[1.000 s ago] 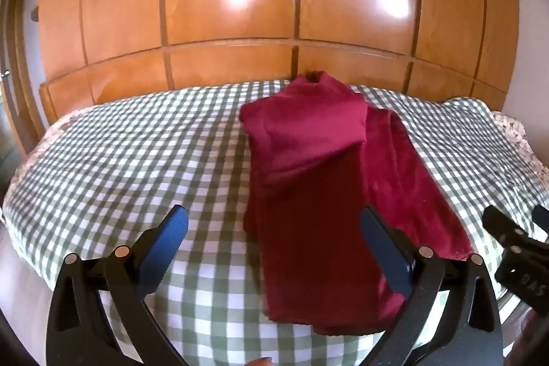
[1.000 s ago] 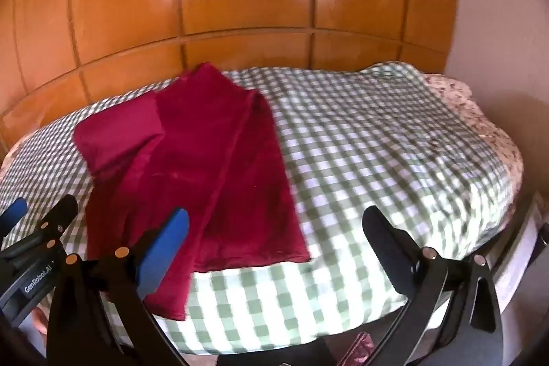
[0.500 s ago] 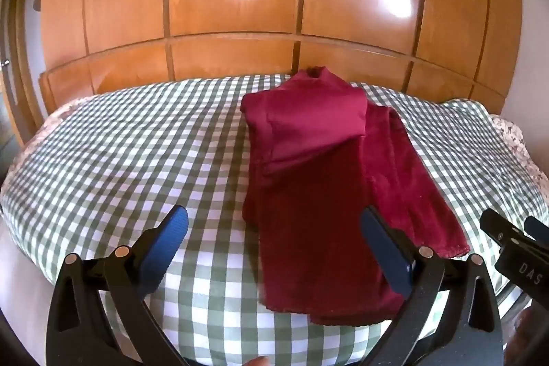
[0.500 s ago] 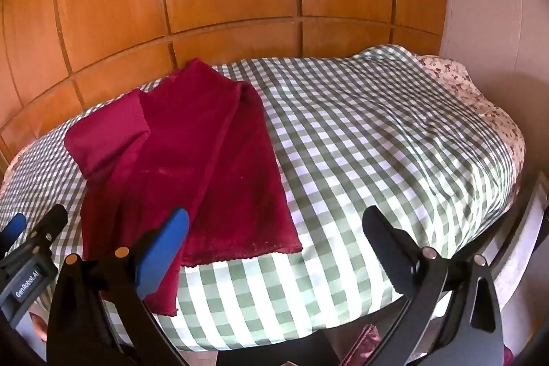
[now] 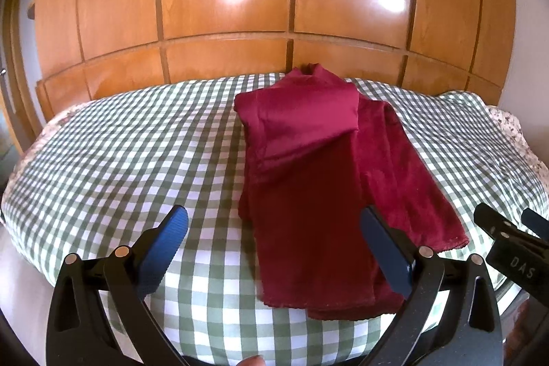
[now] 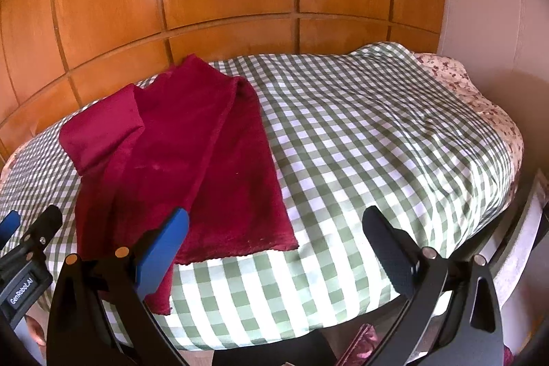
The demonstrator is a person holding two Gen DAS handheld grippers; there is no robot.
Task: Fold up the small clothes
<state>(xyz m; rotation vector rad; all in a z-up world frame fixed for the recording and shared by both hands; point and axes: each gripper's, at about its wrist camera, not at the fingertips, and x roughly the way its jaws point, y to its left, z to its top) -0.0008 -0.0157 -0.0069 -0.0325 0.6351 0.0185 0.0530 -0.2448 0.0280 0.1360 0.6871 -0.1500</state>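
Note:
A dark red garment (image 5: 308,180) lies flat on the green-and-white checked bedspread (image 5: 130,153), folded lengthwise, with one part doubled over at its far end. Its near hem reaches the bed's front edge. My left gripper (image 5: 274,249) hovers open above that near hem, with nothing between its fingers. In the right wrist view the same garment (image 6: 192,167) lies to the left. My right gripper (image 6: 274,246) is open and empty over the bedspread (image 6: 377,143), its left finger above the garment's near right corner. Each gripper shows at the edge of the other's view.
A glossy wooden panelled wardrobe (image 5: 274,6) runs along the far side of the bed. A floral sheet (image 6: 456,81) shows at the bed's right end beside a pale wall (image 6: 487,6). The bed frame edge (image 6: 521,228) is at lower right.
Both grippers have drawn back and tilted up a little, so the garment and bed sit lower in each view. The garment has not moved and both grippers stay open.

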